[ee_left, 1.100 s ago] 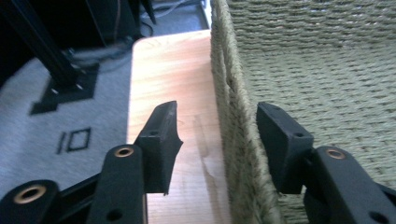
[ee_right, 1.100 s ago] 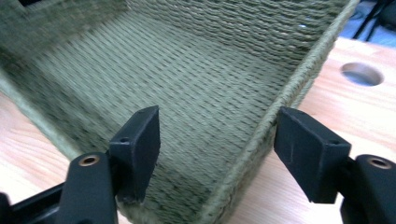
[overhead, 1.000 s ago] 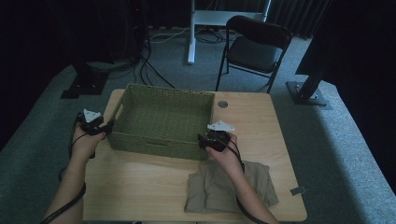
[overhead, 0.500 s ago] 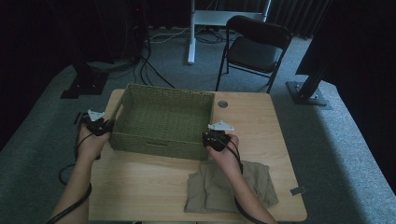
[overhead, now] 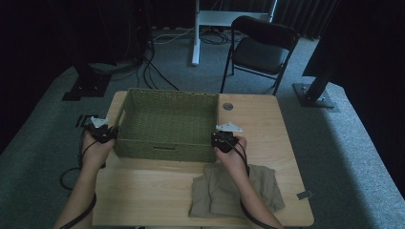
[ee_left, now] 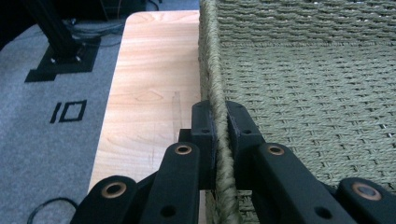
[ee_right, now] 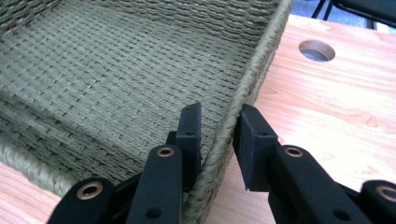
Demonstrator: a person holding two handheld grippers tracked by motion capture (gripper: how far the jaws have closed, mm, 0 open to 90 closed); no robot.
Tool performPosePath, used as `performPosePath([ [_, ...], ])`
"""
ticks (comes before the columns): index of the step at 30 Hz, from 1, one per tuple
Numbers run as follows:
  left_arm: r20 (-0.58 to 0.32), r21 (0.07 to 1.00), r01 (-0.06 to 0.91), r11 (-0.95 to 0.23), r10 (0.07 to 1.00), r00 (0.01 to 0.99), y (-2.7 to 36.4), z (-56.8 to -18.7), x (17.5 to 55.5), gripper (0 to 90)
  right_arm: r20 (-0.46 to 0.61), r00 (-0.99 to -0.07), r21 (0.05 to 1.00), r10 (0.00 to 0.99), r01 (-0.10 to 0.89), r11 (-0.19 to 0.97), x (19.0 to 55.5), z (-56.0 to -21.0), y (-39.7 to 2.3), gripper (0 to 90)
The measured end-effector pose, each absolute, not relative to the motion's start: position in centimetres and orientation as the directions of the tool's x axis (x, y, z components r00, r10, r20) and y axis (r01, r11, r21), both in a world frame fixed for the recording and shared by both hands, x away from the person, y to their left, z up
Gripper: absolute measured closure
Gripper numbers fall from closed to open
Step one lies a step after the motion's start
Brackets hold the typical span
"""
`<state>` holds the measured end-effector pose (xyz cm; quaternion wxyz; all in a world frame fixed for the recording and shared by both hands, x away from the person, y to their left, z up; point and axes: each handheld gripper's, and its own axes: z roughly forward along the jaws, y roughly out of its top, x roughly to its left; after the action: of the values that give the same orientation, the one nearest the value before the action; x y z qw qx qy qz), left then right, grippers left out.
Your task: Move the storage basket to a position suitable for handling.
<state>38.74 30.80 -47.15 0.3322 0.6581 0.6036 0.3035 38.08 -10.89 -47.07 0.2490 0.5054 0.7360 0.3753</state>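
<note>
Both my grippers are on the green woven basket (overhead: 167, 121), which sits on the wooden table (overhead: 143, 191) in the centre-left of the high view, open side up, nothing visible inside. My left gripper (overhead: 101, 131) is at the basket's left wall, near its bottom-left corner in that frame. In the left gripper view the two black jaws are clamped tight on the braided rim (ee_left: 215, 84), one jaw outside over the tabletop, one inside over the basket floor, no gap showing. My right gripper (overhead: 224, 138) is at the basket's right wall, near the bottom-right corner in the high view. In the right gripper view its jaws straddle the rim (ee_right: 254, 70): the inner jaw looks pressed to the wall, the outer one seems to stand slightly off it, so likely not fully clamped, hard to be sure from this angle. A round cable hole (ee_right: 316, 50) sits upper right of that view. A crumpled khaki cloth (overhead: 234, 191) lies on the table at the lower right of the high view, under my right forearm. A black folding chair (overhead: 260, 47) stands on grey carpet beyond the table, top centre-right.
</note>
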Motion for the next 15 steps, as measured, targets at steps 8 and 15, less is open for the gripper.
performPosePath([
  [8, -0.013, 0.796, 0.605, -0.039, 0.997, 0.082, 29.7, -47.0, 37.8, 84.6, -0.002, -0.352, 0.804, 0.936, 0.556, 0.211, 38.3, -47.1, -11.7, 75.9],
  [15, -0.024, 0.801, 0.598, -0.033, 0.996, 0.087, 28.9, -47.2, 37.0, 84.5, 0.006, -0.338, 0.801, 0.941, 0.565, 0.198, 38.2, -47.1, -12.5, 77.1],
])
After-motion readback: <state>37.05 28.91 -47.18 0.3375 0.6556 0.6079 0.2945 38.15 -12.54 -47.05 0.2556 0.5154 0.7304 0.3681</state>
